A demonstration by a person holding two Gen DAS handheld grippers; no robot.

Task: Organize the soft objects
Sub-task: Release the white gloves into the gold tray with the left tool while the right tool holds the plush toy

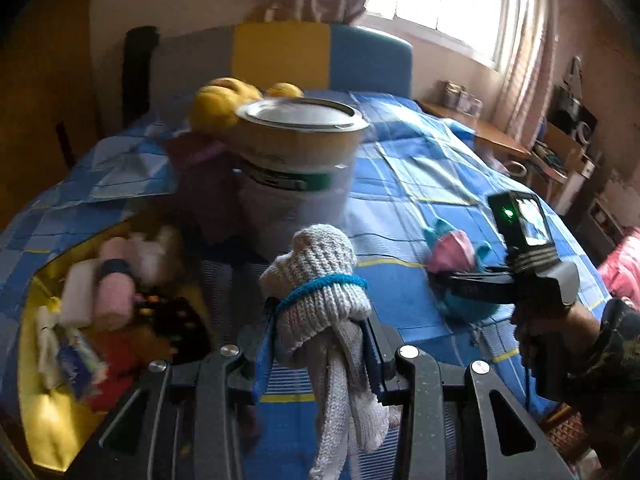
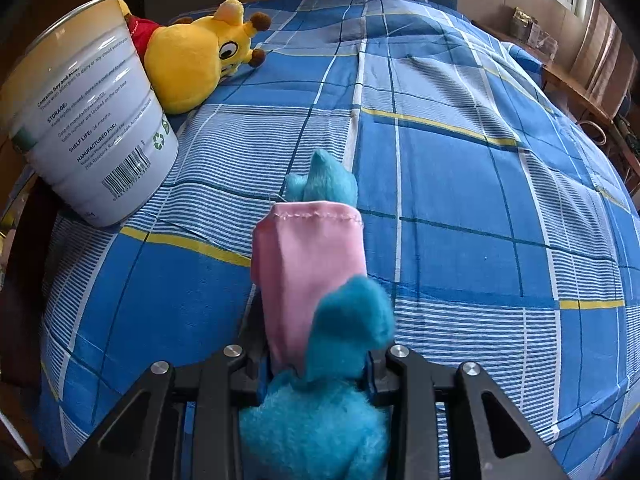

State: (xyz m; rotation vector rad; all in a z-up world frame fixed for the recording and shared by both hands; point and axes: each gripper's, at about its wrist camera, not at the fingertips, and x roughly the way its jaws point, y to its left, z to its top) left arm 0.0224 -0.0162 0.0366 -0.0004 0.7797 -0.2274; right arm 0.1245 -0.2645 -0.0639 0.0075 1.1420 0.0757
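Observation:
My left gripper (image 1: pixel 320 334) is shut on a grey-white knitted glove (image 1: pixel 316 280) with a blue band, held above the bed; its fingers dangle below the jaws. To the right, my right gripper (image 1: pixel 452 284), in a person's hand, grips a blue plush toy (image 1: pixel 456 252) dressed in pink. In the right wrist view that plush toy (image 2: pixel 320 280) fills the space between the jaws of the right gripper (image 2: pixel 316 360), low over the bedcover (image 2: pixel 480 200). A yellow giraffe plush (image 2: pixel 192 64) lies behind a large tin can (image 2: pixel 84 120).
A yellow-lined container (image 1: pixel 48 412) at the left holds rolled pink and white cloths and other soft items. The tin can (image 1: pixel 296 160) stands upright beside it. A headboard (image 1: pixel 280 56) ends the bed, and a wooden desk (image 1: pixel 480 128) runs along the right wall.

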